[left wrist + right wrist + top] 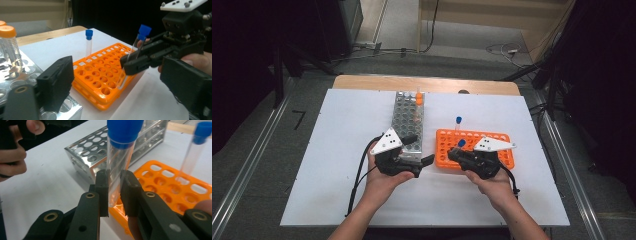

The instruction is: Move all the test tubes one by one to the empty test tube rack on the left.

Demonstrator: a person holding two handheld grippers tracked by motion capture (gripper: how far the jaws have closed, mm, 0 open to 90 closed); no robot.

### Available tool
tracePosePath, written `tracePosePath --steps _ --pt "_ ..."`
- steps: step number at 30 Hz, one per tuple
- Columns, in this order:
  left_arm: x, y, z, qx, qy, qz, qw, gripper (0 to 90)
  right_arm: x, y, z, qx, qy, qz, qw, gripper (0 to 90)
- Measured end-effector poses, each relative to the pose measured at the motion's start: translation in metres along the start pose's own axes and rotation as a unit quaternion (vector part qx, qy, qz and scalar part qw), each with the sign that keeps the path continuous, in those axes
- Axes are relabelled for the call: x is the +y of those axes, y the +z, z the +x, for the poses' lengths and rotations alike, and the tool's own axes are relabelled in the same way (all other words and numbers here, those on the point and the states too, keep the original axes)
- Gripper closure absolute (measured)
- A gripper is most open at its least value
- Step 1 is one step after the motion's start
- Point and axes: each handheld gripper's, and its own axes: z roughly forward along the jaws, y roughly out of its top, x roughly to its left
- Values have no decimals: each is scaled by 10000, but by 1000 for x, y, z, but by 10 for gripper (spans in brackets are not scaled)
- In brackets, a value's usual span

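A: Item one, the blue-capped tube. Where is it, and who has it?

B: It is clamped between the pads of the right gripper, gripped around its clear middle with the cap well above the jaws. It hangs tilted over the near corner of the orange rack, its bottom end close to the holes there. Gripping at mid-body probably leaves the lower end free to go into a hole.

A: Item two, the rack itself?

B: It lies flat on the white table, holes up. A second blue-capped tube stands upright in a far row, so the rack appears to be the place for these tubes.

A: Item three, the left gripper?

B: Its jaws stand apart with nothing between them. It rests at the near end of the metal rack, apparently idle or steadying.

A: Anything in that metal rack?

B: Orange-capped tubes stand at its far end, kept apart from the blue ones.
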Motion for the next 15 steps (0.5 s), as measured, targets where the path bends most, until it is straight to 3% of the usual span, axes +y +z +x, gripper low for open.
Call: tracePosePath --steps 2,15 --pt "1 1 -2 23 -8 38 10000 182 0 2 4 49 -32 40 10000 751" --pt "2 7 -13 -539 206 116 9983 512 2 12 28 367 -238 175 9989 751"
